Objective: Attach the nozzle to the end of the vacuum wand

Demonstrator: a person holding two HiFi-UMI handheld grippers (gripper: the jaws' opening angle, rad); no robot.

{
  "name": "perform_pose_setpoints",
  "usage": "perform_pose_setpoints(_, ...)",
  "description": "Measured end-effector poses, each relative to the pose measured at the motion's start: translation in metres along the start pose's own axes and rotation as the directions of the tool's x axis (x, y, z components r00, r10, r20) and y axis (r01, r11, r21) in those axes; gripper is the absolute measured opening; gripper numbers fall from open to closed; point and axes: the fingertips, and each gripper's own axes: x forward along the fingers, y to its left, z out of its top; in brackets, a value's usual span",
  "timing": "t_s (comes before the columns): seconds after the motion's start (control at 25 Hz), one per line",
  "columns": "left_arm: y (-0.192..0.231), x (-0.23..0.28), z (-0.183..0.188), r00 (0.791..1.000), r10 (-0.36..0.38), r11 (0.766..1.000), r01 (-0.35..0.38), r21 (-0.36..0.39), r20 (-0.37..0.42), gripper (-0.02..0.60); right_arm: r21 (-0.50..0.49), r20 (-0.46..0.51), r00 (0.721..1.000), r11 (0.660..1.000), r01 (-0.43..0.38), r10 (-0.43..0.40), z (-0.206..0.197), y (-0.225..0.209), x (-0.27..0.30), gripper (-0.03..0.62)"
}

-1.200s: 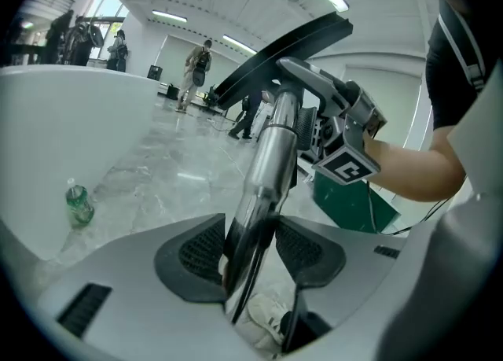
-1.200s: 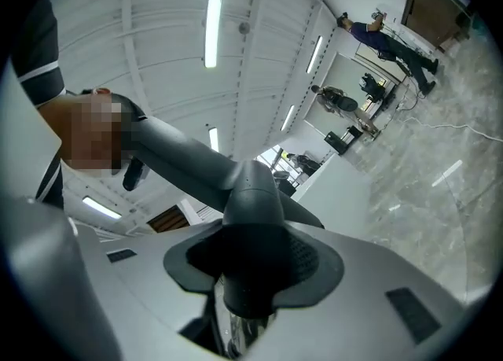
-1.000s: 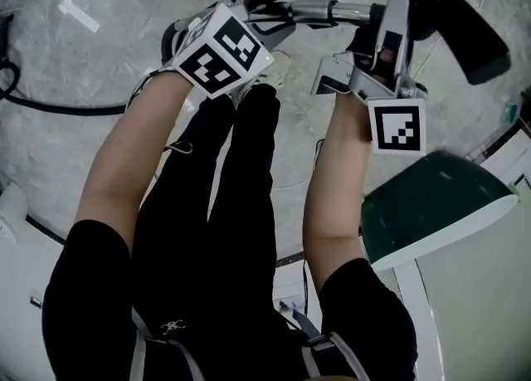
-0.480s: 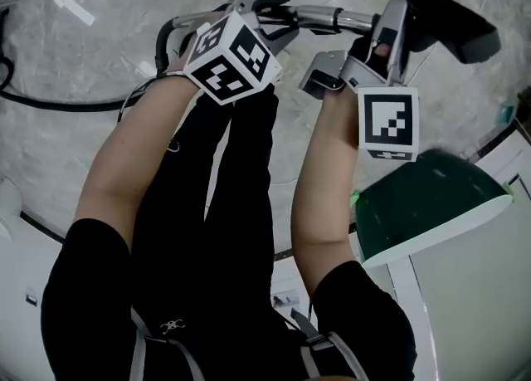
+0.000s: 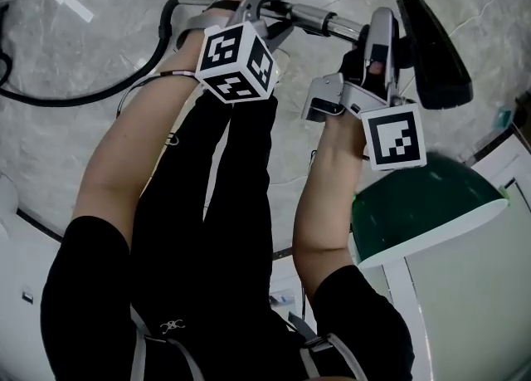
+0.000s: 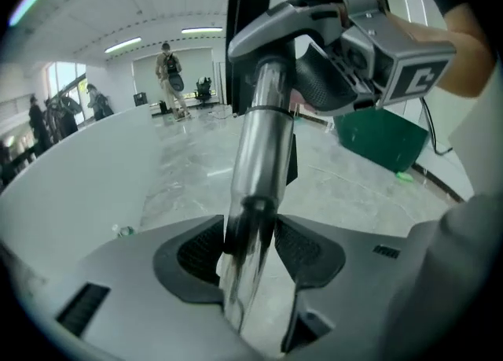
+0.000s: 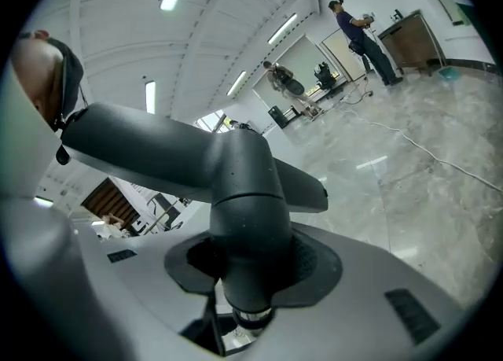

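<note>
The chrome vacuum wand runs across the top of the head view. My left gripper is shut on it; in the left gripper view the tube passes between both pads of the left gripper. The black floor nozzle stands at the wand's right end. My right gripper is shut on its neck and its jaws are closing tighter. In the right gripper view the neck fills the gap of the right gripper, with a chrome end showing just below it.
A dark green bin sits low on the right, beside white furniture. The black vacuum hose curves over the marble floor at the left. The person's legs fill the middle. People stand far off in the room.
The nozzle head has swung from lying slanted out to the right to standing almost upright in the picture. The left gripper's cube has rolled. The green bin appears nearer the right arm.
</note>
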Motion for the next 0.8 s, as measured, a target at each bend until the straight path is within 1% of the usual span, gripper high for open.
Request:
perform_pose_setpoints(0.04,0.004,0.003,0.001,1.0,0.019,0.999,-0.018,0.05,-0.005,0.195,0.001,-0.006,1.0,1.0,-0.014,0.014,0.0,0.002,0.003,0.167)
perform_pose_setpoints(0.12,0.008,0.012,0.003,0.999,0.041,0.988,-0.039,0.149,-0.008,0.195,0.009,-0.02,0.999,0.999,-0.034,0.035,-0.001,0.004,0.006,0.167)
perform_pose_setpoints(0.2,0.008,0.021,0.006,0.999,0.046,0.974,-0.044,0.224,-0.004,0.195,0.017,-0.03,0.998,0.999,-0.052,0.052,-0.002,0.004,0.007,0.167)
perform_pose_setpoints(0.24,0.009,0.025,0.007,0.999,0.041,0.968,-0.038,0.249,-0.007,0.189,0.019,-0.032,0.998,0.998,-0.061,0.062,-0.002,0.006,0.007,0.167)
perform_pose_setpoints(0.28,0.009,0.027,0.008,1.0,0.025,0.965,-0.02,0.261,-0.015,0.142,0.018,-0.033,0.997,0.997,-0.071,0.072,-0.002,0.007,0.007,0.167)
perform_pose_setpoints(0.36,0.005,0.027,0.006,0.999,-0.032,0.966,0.04,0.254,-0.035,0.136,0.012,-0.039,0.994,0.995,-0.1,0.1,-0.002,0.009,0.009,0.167)
perform_pose_setpoints(0.44,-0.002,0.026,0.003,0.994,-0.097,0.967,0.107,0.23,-0.056,0.135,0.008,-0.06,0.987,0.989,-0.147,0.147,-0.005,0.014,0.013,0.167)
perform_pose_setpoints(0.48,-0.005,0.026,-0.001,0.989,-0.128,0.966,0.14,0.216,-0.07,0.133,-0.004,-0.087,0.981,0.985,-0.174,0.173,-0.009,0.017,0.015,0.167)
perform_pose_setpoints(0.56,-0.012,0.027,-0.013,0.978,-0.177,0.962,0.195,0.192,-0.107,0.133,-0.054,-0.181,0.962,0.974,-0.22,0.207,-0.019,0.024,0.021,0.169)
perform_pose_setpoints(0.6,-0.014,0.028,-0.019,0.974,-0.189,0.96,0.21,0.185,-0.125,0.133,-0.072,-0.232,0.948,0.968,-0.241,0.219,-0.023,0.028,0.023,0.169)
perform_pose_setpoints(0.64,-0.014,0.029,-0.024,0.971,-0.193,0.96,0.216,0.18,-0.141,0.133,-0.062,-0.272,0.933,0.963,-0.262,0.237,-0.026,0.03,0.023,0.169)
perform_pose_setpoints(0.68,-0.014,0.03,-0.027,0.969,-0.191,0.96,0.217,0.178,-0.155,0.133,-0.023,-0.295,0.919,0.96,-0.28,0.261,-0.027,0.032,0.022,0.169)
perform_pose_setpoints(0.72,-0.014,0.031,-0.028,0.968,-0.188,0.96,0.216,0.176,-0.165,0.133,0.023,-0.298,0.912,0.958,-0.287,0.28,-0.027,0.032,0.021,0.169)
perform_pose_setpoints(0.76,-0.013,0.031,-0.028,0.967,-0.186,0.961,0.216,0.176,-0.172,0.133,0.05,-0.286,0.916,0.959,-0.279,0.281,-0.025,0.031,0.021,0.169)
perform_pose_setpoints(0.8,-0.012,0.031,-0.029,0.966,-0.188,0.96,0.219,0.176,-0.176,0.133,0.047,-0.268,0.927,0.964,-0.26,0.263,-0.024,0.029,0.021,0.169)
